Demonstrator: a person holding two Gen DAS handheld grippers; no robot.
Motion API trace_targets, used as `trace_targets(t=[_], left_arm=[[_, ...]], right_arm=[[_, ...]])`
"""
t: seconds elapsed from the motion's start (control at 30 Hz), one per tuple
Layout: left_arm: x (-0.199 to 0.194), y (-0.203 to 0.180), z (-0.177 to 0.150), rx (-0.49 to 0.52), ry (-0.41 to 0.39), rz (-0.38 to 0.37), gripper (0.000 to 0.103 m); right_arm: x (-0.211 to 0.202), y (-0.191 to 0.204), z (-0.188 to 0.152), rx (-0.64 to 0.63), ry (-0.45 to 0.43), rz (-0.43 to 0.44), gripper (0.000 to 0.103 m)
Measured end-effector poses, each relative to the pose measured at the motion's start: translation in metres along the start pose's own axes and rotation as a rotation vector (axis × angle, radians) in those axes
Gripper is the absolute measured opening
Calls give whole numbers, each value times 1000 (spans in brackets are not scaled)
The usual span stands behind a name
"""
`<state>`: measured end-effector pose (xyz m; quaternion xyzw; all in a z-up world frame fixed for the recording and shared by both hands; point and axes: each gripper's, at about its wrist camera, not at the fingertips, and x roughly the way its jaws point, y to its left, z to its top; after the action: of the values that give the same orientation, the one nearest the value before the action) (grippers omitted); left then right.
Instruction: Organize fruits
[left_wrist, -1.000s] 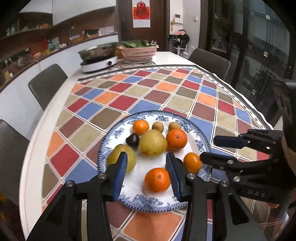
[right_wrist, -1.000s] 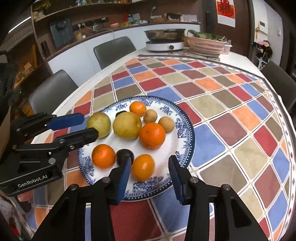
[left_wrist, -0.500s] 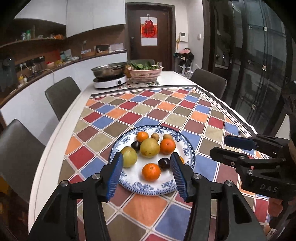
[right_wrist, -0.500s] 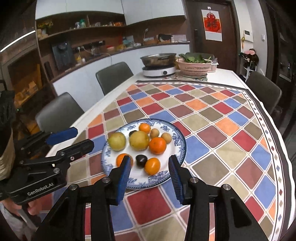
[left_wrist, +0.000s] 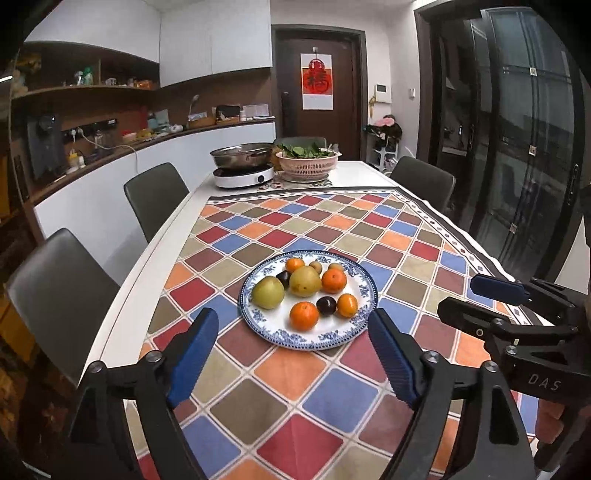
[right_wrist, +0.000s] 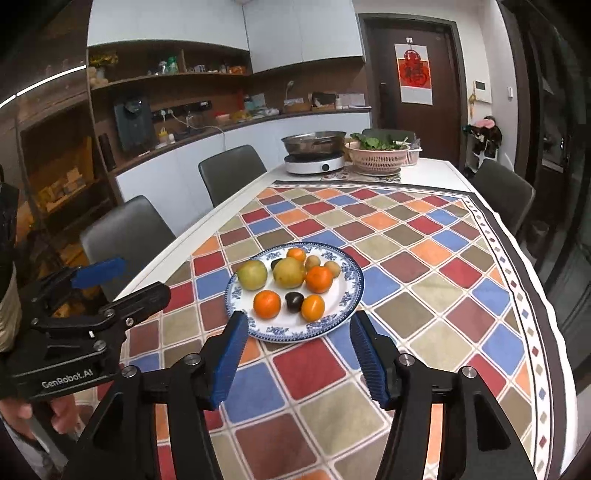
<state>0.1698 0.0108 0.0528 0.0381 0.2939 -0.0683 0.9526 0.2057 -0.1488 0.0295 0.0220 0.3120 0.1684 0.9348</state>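
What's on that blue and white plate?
The plate holds four oranges, two yellow-green pears, two dark plums and two small tan fruits. Anything beneath them is hidden.

A: Any writing you can read here?

B: Two maker's marks. In the left wrist view, the right gripper (left_wrist: 495, 295) carries "DAS" in pale letters on its black body. In the right wrist view, the left gripper (right_wrist: 122, 280) reads "GenRobot.AI" on its black body.

A: Anything beyond the plate (right_wrist: 347, 317)?

B: Far behind the plate, a door (left_wrist: 317, 92) bears a red poster (left_wrist: 317, 81) with one large character. It looks like a Chinese good-luck sign, but I can't read it for sure.

A: Any numbers?

B: None that I can make out. The labels on the shelf items are too small to read.
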Motion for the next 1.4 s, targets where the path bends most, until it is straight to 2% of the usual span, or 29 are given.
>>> trace_targets(t=[0.17, 0.27, 0.33, 0.73, 1.4], left_arm=[[-18, -2, -10, -3, -12, 7, 92], [-28, -4, -16, 2, -17, 17, 94], [-34, -5, -20, 6, -20, 24, 95], [-66, -15, -34, 8, -50, 17, 96], [-92, -15, -40, -4, -99, 26, 101]], right_arm=[[-18, 5, -9, -5, -20, -21, 61], [-29, 8, -15, -6, -29, -32, 67], [-36, 9, -20, -8, -39, -43, 67], [-70, 15, -42, 1, -60, -65, 67], [-96, 24, -47, -14, -103, -73, 70]])
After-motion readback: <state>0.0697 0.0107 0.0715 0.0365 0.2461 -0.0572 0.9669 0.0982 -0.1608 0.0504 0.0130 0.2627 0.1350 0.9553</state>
